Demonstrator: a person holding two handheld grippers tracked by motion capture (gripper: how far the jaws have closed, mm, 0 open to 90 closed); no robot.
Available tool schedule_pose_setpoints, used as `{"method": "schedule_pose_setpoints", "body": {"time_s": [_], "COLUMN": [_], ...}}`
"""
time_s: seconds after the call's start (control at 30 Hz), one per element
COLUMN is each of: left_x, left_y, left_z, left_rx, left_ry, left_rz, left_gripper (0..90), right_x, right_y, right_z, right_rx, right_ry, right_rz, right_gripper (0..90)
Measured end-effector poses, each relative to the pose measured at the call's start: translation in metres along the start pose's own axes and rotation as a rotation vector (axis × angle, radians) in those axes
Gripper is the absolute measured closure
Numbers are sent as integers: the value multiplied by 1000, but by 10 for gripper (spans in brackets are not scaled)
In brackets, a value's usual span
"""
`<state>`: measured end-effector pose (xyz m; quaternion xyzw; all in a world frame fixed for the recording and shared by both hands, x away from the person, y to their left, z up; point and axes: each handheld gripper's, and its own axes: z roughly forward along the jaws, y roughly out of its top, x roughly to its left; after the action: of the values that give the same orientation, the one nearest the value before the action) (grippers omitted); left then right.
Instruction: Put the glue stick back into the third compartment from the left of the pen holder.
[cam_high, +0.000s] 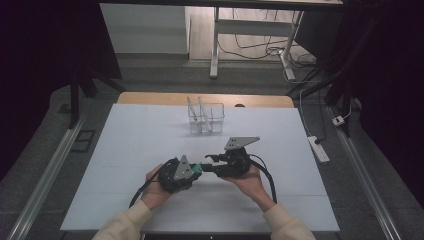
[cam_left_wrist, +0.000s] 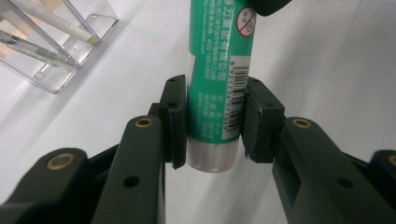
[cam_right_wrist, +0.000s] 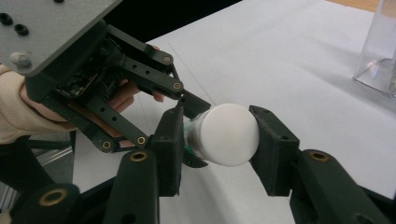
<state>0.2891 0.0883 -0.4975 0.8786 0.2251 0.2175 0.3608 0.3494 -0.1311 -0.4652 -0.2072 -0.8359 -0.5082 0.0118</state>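
Observation:
A green glue stick (cam_left_wrist: 215, 70) with printed text, a barcode and a white base is held level above the table between my two grippers. My left gripper (cam_left_wrist: 212, 93) is shut on its green body, one pad on each side. In the right gripper view my right gripper (cam_right_wrist: 219, 123) has its pads against the stick's round white cap (cam_right_wrist: 226, 135), which faces the camera, with my left gripper behind it. In the high view the left gripper (cam_high: 196, 171) and right gripper (cam_high: 210, 167) meet tip to tip over the glue stick (cam_high: 199, 168) near the table's front.
A clear plastic holder (cam_high: 206, 119) with white pens in it stands at the back middle of the white table (cam_high: 150, 145); the holder (cam_left_wrist: 51, 42) shows again at the upper left of the left gripper view. Both hands rest near the front edge.

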Motion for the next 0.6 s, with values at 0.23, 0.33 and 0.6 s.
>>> {"method": "schedule_pose_setpoints", "body": {"time_s": [0.23,0.33,0.6], "left_x": [0,0,4], "left_y": [0,0,-2], "left_z": [1,1,-1], "left_rx": [-1,-6,-16], "left_ry": [-8,-4,-8], "left_rz": [-3,-4,-38], "left_gripper": [641,637,584], "right_x": [1,1,4], "right_y": [1,1,2], "right_z": [-1,-2,-2], "right_rx": [-7,-14,-16], "right_ry": [23,28,7], "right_rz": [1,2,-27], "right_gripper": [631,636,649]}}
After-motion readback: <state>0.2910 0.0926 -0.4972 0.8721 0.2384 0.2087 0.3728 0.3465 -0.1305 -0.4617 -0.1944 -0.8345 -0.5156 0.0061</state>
